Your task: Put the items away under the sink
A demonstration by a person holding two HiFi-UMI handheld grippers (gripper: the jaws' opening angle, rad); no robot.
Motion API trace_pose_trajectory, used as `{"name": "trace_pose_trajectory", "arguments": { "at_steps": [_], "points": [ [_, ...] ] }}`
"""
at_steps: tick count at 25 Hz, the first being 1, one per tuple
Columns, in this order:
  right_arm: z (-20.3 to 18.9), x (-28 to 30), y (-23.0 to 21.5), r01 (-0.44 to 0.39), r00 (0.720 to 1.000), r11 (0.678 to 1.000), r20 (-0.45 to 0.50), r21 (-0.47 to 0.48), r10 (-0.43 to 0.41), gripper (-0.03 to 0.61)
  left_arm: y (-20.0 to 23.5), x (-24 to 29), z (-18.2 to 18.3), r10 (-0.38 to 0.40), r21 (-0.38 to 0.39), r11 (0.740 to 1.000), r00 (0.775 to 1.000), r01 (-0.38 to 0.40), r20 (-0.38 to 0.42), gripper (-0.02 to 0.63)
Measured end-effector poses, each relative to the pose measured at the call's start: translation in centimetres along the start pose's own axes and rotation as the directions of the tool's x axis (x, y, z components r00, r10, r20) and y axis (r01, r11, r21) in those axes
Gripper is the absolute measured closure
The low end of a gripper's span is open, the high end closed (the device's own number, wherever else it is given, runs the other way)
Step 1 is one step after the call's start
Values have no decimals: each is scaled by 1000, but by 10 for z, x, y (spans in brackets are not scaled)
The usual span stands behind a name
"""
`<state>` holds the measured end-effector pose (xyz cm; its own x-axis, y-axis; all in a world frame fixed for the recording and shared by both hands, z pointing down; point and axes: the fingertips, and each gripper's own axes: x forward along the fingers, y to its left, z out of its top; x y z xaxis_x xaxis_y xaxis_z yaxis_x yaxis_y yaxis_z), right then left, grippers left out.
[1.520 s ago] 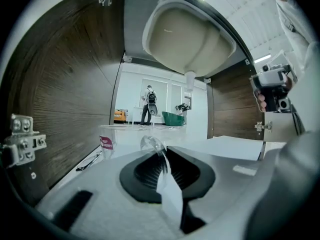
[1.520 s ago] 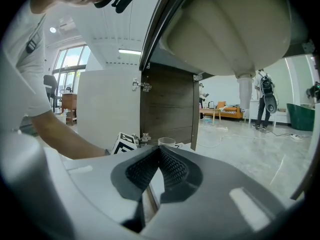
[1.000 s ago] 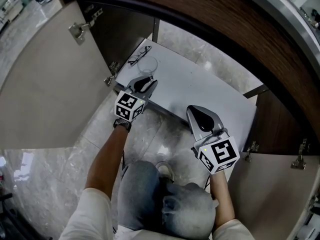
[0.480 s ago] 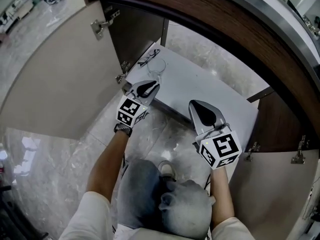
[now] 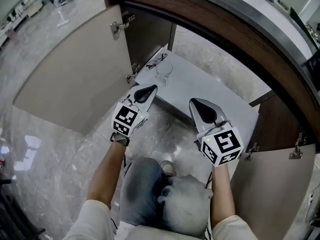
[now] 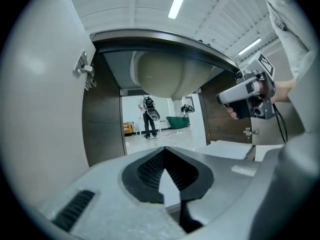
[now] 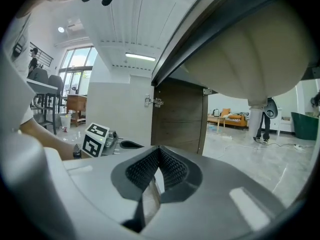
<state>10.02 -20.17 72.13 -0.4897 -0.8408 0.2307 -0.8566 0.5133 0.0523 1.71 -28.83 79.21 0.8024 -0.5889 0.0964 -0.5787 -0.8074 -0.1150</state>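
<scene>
Glass (image 5: pixel 163 70), clear and upright, stands on the white cabinet floor (image 5: pixel 215 91) under the sink, ahead of the left tongs (image 5: pixel 151 88) and well apart from them. A thin black wiry item (image 5: pixel 156 60), too small to make out, lies just beyond it.

Nearest of all, behind both tongs, the person's bent knee (image 5: pixel 142 189) rests over the marble floor (image 5: pixel 167 134). The left tongs hang over that marble just short of the cabinet floor's front edge. Their jaws have just been closing, and in the left gripper view (image 6: pixel 164 152) the tips meet with nothing between them. The right tongs (image 5: pixel 193 103) reach over the front edge of the cabinet floor, beside the left pair. In their own view (image 7: pixel 159 151) the jaws are likewise pressed together and empty.

Out to the left of the left tongs the left cabinet door (image 5: pixel 75 79) stands swung wide. The right door (image 5: pixel 265 184) is open to the right of the right tongs. Above and ahead of both pairs hangs the pale underside of the sink bowl (image 6: pixel 167 76).
</scene>
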Motion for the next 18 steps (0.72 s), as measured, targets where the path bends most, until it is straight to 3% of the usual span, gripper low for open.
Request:
{"name": "trace_pose_trajectory", "arguments": {
  "at_steps": [7,18],
  "points": [
    [25,3,18,-42,999,999,20,-5,42,571,4,-40,39,49,7,999,998,-49,31,607],
    [70,29,46,-149,986,989,71,-15,150,571,21,-88,106,122,93,988,991,-126,50,607]
  ]
}}
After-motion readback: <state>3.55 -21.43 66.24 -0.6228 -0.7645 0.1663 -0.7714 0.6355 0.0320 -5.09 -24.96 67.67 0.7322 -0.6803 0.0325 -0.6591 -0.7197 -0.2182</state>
